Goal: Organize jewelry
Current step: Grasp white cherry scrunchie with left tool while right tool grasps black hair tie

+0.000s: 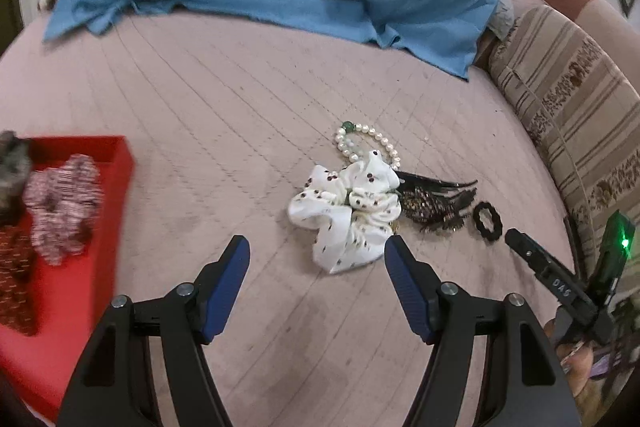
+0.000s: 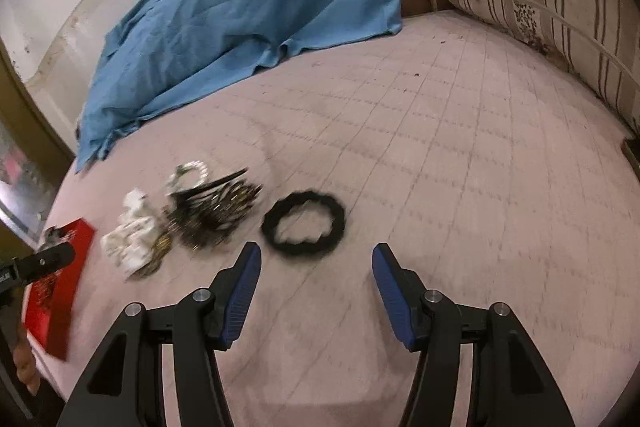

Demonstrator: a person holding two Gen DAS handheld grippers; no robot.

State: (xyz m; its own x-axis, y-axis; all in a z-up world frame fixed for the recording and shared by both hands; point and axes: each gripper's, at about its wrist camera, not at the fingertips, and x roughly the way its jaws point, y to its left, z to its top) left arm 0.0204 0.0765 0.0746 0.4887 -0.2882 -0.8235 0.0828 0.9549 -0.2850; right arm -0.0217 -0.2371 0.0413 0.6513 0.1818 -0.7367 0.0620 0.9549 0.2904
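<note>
Red box (image 1: 120, 163) on the far left, scrunchies already piled inside. Left gripper (image 1: 318, 253) hangs over the pink quilted bed (image 1: 200, 99), jaws spread wide and empty, the white spotted scrunchie (image 1: 346, 215) just ahead between them. Pearl bracelet (image 1: 370, 141) behind it, dark beaded hair clip (image 1: 436, 205) touching its right side. Further right, the black hair tie (image 2: 304, 223) lies apart, right gripper (image 2: 316, 263) wide open just short of it.

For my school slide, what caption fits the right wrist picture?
Open right gripper hovers near a black hair tie on the pink bed.
</note>
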